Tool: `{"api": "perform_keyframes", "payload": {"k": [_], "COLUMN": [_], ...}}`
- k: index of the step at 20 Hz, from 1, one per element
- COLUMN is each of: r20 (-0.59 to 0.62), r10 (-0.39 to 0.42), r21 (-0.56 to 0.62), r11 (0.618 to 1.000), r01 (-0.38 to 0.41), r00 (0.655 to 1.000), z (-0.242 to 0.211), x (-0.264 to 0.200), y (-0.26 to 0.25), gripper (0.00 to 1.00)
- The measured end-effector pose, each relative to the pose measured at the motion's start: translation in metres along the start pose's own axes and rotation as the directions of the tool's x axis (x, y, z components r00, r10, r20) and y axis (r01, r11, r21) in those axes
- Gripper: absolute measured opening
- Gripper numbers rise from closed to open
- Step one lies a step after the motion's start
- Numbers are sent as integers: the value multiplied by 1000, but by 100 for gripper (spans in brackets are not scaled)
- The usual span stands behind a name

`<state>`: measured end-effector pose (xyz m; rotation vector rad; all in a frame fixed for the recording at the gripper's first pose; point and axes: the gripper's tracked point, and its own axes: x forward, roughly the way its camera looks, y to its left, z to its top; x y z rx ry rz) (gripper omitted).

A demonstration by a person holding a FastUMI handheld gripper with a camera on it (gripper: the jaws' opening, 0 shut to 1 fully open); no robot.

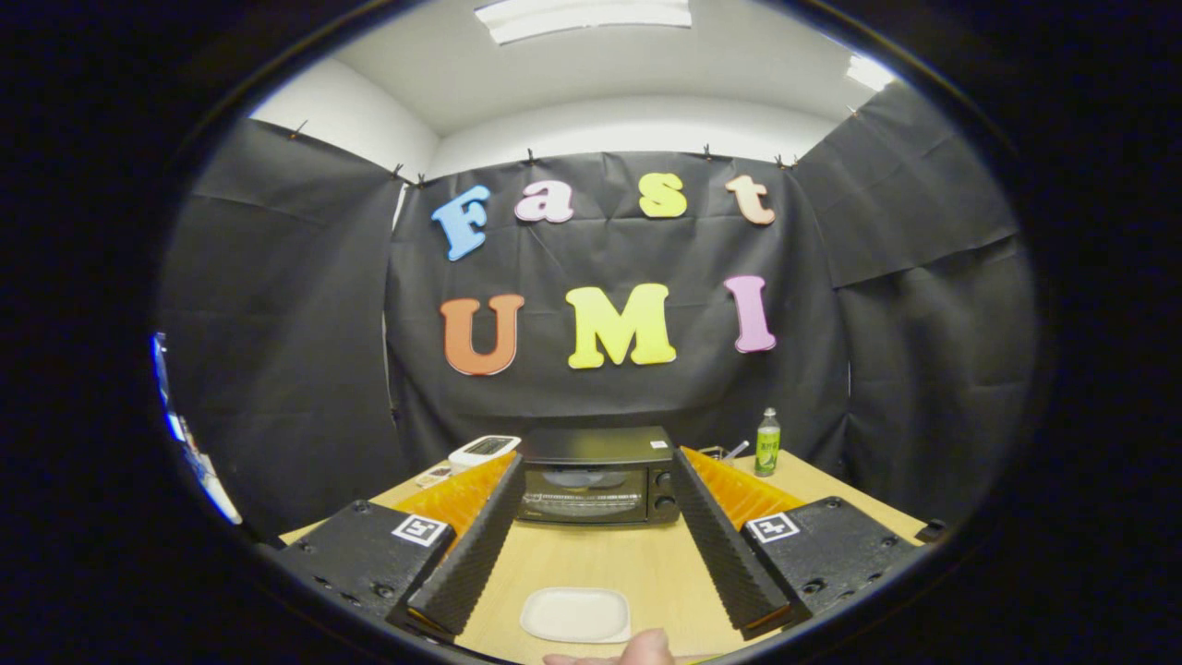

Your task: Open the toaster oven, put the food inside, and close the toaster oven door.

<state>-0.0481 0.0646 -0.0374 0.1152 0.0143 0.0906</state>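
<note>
gripper (596, 466) spread wide, holding nothing; toaster oven (598, 476) door closed beyond fingers, white plate (575, 614) between them.

Ridged fingers (499, 517) — 2 square markers (screwed mounts).
</note>
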Motion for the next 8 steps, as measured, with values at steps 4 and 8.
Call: {"api": "perform_keyframes", "payload": {"k": [4,8], "r20": [-17,0], "r10": [24,16], "r21": [37,27], "r11": [999,1000], "r01": [-24,-16], "r00": [1000,1000], "z": [-7,-6], "x": [0,4], "y": [2,-1], "gripper": [100,100]}}
